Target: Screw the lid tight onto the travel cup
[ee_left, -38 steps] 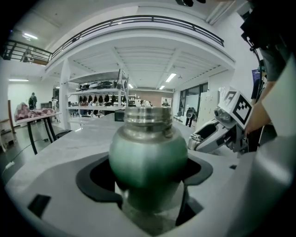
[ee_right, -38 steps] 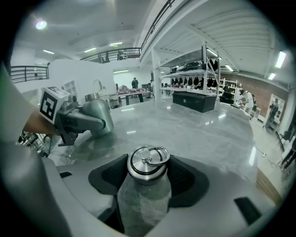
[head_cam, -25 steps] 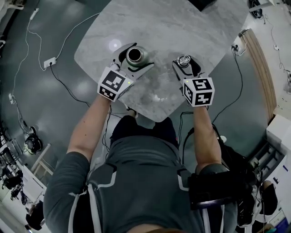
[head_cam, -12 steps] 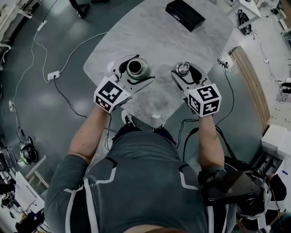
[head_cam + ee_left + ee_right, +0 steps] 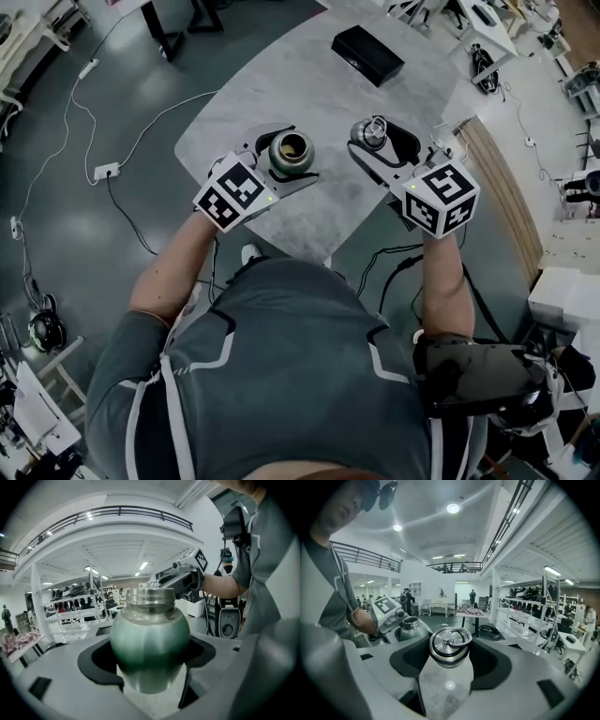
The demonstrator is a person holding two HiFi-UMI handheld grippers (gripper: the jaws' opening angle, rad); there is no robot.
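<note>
Head view: left gripper (image 5: 278, 156) is clamping its fingers on the travel cup (image 5: 150, 641), right gripper (image 5: 377, 142) on the lid (image 5: 450, 647), both rising higher off the worktop (image 5: 309, 84).

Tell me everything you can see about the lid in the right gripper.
The lid is a small round cap of shiny polished metal with bulging sides, a dark band around its top and a metal loop lying flat over a centre knob. The jaws of the right gripper pinch it by its sides, its top tilted toward that gripper's camera, above the marble table. It is apart from the open cup.
</note>
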